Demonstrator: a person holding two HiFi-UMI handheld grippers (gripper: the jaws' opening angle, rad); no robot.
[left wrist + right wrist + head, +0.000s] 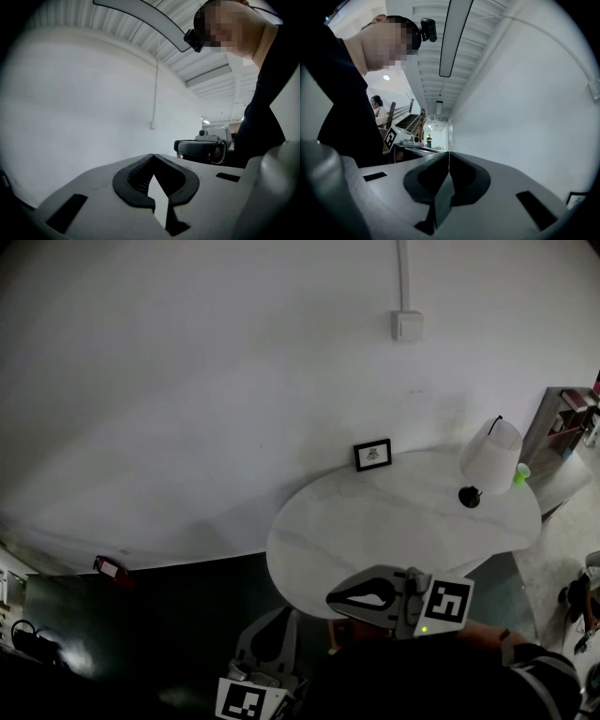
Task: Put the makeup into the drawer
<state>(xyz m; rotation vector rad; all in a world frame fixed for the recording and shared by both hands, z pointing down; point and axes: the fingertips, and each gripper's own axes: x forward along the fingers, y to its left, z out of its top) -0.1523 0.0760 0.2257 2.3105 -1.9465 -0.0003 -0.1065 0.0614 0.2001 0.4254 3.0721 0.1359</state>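
The left gripper [152,155] and right gripper [449,153] both have their jaws together, holding nothing. No makeup shows ahead of either. Best to search the table [375,521] beyond them before opening.

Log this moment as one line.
left tongs: shut, empty | right tongs: shut, empty | round white marble table: white-shaded lamp, small black picture frame | makeup, drawer: not in view

Cut-off edges and dim corners

In the head view the left gripper [267,641] runs off the bottom edge, and the right gripper [361,596] covers part of the near rim of the table [375,521]. What the framed picture [373,455] shows is too small to tell. The shelf [562,423] is cut by the right edge; the dark things [33,641] at lower left are too dim to name.
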